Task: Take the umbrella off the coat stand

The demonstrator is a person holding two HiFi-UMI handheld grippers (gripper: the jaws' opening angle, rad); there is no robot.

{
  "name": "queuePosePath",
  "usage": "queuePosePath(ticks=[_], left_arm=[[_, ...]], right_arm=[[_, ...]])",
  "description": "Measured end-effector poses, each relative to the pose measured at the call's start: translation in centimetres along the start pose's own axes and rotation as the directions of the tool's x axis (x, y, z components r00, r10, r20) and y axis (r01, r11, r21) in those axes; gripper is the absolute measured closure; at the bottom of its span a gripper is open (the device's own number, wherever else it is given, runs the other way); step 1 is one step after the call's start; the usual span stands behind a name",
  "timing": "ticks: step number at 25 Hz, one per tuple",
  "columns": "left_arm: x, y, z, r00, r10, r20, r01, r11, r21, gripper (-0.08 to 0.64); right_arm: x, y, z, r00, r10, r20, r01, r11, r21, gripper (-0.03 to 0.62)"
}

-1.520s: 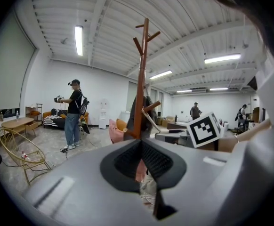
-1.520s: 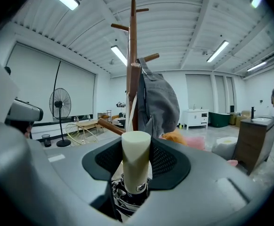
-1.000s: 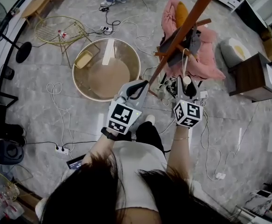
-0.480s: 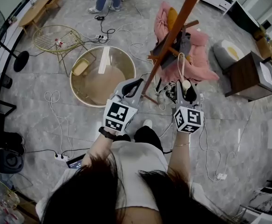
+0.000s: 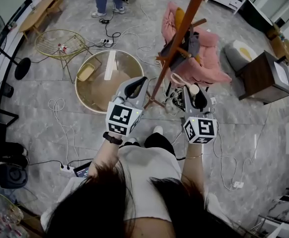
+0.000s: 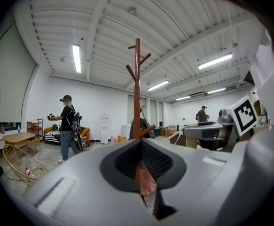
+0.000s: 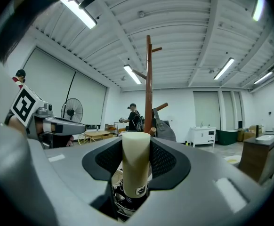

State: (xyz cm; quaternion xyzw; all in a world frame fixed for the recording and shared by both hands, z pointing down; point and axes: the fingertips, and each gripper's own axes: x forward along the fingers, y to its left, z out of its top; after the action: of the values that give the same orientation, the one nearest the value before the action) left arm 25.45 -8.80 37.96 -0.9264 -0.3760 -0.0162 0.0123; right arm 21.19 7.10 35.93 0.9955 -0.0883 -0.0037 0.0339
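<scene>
Umbrella (image 7: 136, 166) looks a short folding one, probably light, and its cream handle seems stiff and smooth, so it may slip. Left tongs (image 5: 137, 83), centre-left, are together and empty. Coat stand (image 5: 180, 33) rises in the middle. Right tongs (image 5: 194, 93), centre-right, are clamped on the handle, a good hold, just beside the stand.

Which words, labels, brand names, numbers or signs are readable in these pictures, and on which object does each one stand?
No word or number is readable in any view.
Small dark logo on the cream cylindrical umbrella handle: too small to read.
Black-and-white square markers on the cubes of the left gripper and the right gripper: patterns, not letters.
</scene>
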Motion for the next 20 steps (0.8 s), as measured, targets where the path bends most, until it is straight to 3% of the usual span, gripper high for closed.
queuePosePath(ticks=[10, 20], left_arm=[[-3.9, 4.3, -0.6, 0.991, 0.136, -0.013, -0.136, 0.991, 0.008, 0.502], [-9.2, 8.6, -2.1, 0.959, 0.279, -0.041, -0.279, 0.960, 0.020, 0.502]], right_arm=[[0.6, 5.5, 0.0, 0.990, 0.141, 0.014, -0.141, 0.990, 0.014, 0.436], [2.6, 11.2, -1.2, 0.957, 0.291, 0.004, -0.291, 0.956, 0.019, 0.436]])
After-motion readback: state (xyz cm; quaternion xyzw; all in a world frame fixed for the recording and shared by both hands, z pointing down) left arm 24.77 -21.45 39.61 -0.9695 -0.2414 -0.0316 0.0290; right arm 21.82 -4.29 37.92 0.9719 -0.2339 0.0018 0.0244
